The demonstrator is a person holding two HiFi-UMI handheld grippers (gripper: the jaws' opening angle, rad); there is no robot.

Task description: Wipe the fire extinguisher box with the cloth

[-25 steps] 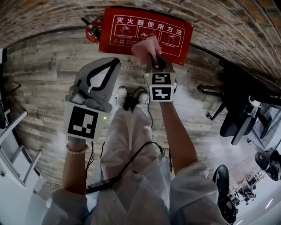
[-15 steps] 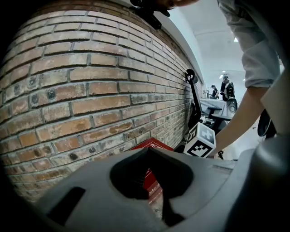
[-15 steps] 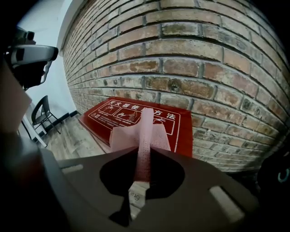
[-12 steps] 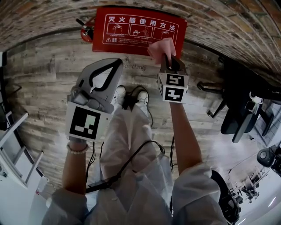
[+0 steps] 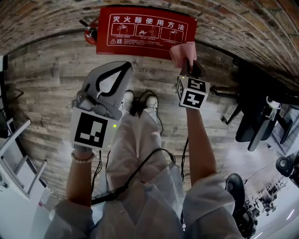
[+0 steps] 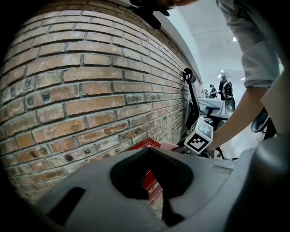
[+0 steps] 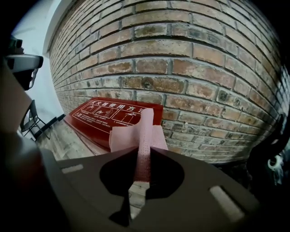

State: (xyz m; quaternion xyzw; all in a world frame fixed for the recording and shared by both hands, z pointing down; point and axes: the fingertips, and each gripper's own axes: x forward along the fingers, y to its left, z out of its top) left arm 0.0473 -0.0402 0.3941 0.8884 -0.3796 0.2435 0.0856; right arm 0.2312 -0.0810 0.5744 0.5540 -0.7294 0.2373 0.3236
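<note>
the fire extinguisher box point(image 5: 145, 30) lay low on the wooden floor point(image 5: 42, 93), backed against the foot of the brick wall point(image 5: 56, 14). its long axis ran left to right across the head view, parallel to the wall. its broad red printed face was turned up and out toward the person, with the white lettering upright from where they stood. the right gripper point(image 5: 188, 63) was reached down to the box's right end, its tongs pinching the pink cloth point(image 5: 183, 51). a fold was squeezed between the tips and the rest fanned out ahead of them, over the right near corner of the lid. whether the cloth was actually pressed on the red surface could not be told from either view. the left gripper point(image 5: 122, 67) hung over the floor short of the box, its tongs pressed together on nothing. the step in hand looked like a wiping pass at the right end. to do it well, the free part of the cloth probably needed to be laid flat on the lid rather than bunched. it could then be drawn leftward along the long axis in overlapping strokes, with light, even pressure. the hard tips were best held just off the paint so only fabric rubbed it, and the grip needed to be firm enough that the cloth would not pull free on the box's edge. the idle gripper seemed best left where it was, clear of the sweep.
</note>
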